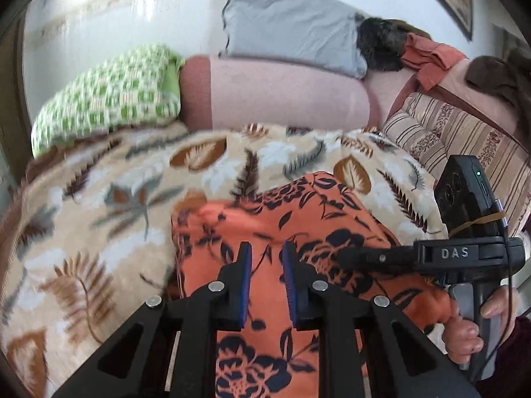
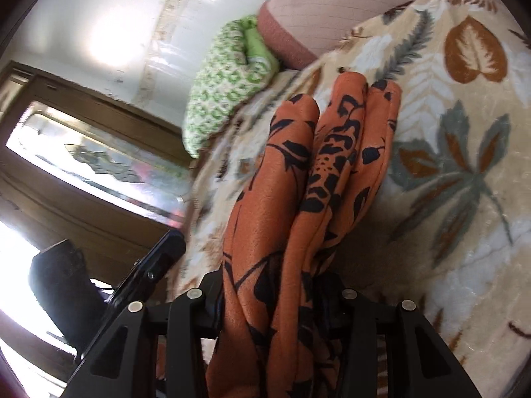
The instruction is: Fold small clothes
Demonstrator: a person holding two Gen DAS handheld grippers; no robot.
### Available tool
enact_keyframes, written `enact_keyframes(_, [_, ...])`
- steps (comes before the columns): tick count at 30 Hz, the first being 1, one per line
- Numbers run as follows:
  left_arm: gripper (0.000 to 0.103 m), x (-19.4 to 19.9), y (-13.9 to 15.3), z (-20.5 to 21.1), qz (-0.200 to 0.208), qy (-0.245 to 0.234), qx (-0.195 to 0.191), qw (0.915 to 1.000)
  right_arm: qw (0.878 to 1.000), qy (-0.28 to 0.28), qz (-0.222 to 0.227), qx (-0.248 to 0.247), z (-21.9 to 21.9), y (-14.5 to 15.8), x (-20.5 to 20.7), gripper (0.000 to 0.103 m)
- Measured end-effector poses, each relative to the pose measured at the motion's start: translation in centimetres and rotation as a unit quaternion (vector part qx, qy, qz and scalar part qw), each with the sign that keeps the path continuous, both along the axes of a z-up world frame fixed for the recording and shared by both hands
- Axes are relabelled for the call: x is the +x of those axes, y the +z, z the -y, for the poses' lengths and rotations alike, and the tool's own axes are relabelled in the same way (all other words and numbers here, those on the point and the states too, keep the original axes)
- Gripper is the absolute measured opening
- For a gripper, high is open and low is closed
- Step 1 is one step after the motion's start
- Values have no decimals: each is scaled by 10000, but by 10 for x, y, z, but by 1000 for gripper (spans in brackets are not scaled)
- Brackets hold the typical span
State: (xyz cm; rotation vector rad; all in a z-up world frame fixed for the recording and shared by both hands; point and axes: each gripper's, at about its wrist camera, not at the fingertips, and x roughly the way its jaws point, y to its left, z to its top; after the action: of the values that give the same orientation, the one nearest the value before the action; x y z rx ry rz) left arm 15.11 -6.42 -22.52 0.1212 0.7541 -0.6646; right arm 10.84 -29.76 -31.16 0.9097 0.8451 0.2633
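An orange garment with a dark floral print (image 1: 265,232) lies on a cream leaf-patterned blanket (image 1: 99,205). My left gripper (image 1: 267,255) is open, its blue-padded fingers hovering just over the cloth with nothing between them. My right gripper shows at the right in the left wrist view (image 1: 345,258), reaching in over the cloth's right side. In the right wrist view my right gripper (image 2: 272,301) is shut on the bunched orange garment (image 2: 298,182), which drapes over and hides its fingers and hangs in folds over the blanket (image 2: 464,165).
A green checked pillow (image 1: 109,99), a pink bolster (image 1: 282,96), a grey pillow (image 1: 288,23) and a striped cushion (image 1: 448,132) line the back of the bed. A wood-framed window or door (image 2: 83,165) is at the left in the right wrist view.
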Motion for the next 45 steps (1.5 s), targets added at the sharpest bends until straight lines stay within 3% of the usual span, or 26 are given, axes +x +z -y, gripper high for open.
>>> enact_keyframes(3, [19, 0, -4, -4, 73, 101, 116, 9999, 9996, -134, -238, -25, 8, -13, -2, 43])
enact_keyframes(10, [22, 9, -12, -13, 133, 480, 345, 9982, 9992, -223, -337, -27, 16, -21, 1, 43])
enact_keyframes(14, [44, 12, -13, -13, 231, 616, 463, 9968, 9991, -215, -367, -31, 18, -22, 0, 43])
enact_keyframes(20, [66, 20, -18, -15, 258, 792, 692, 9941, 9989, -193, -430, -22, 20, -25, 2, 43])
enact_keyframes(26, [76, 41, -38, -28, -149, 1052, 884, 9904, 9980, -187, -607, 6, 22, -31, 5, 43])
enact_keyframes(30, [87, 56, -51, -52, -737, 1238, 475, 9884, 9969, -173, -770, 56, 26, -39, 7, 43])
enact_keyframes(35, [90, 62, -63, -71, -1374, 1260, -134, 9824, 9951, -72, -989, 62, 30, -50, 11, 43])
enact_keyframes(39, [91, 60, -62, -80, -1491, 1250, -506, 9796, 9942, 14, -1062, 165, 33, -55, 13, 43])
enact_keyframes(45, [91, 54, -80, -52, -2139, 674, -860, 9707, 9928, 52, -1158, 315, 34, -66, 16, 47])
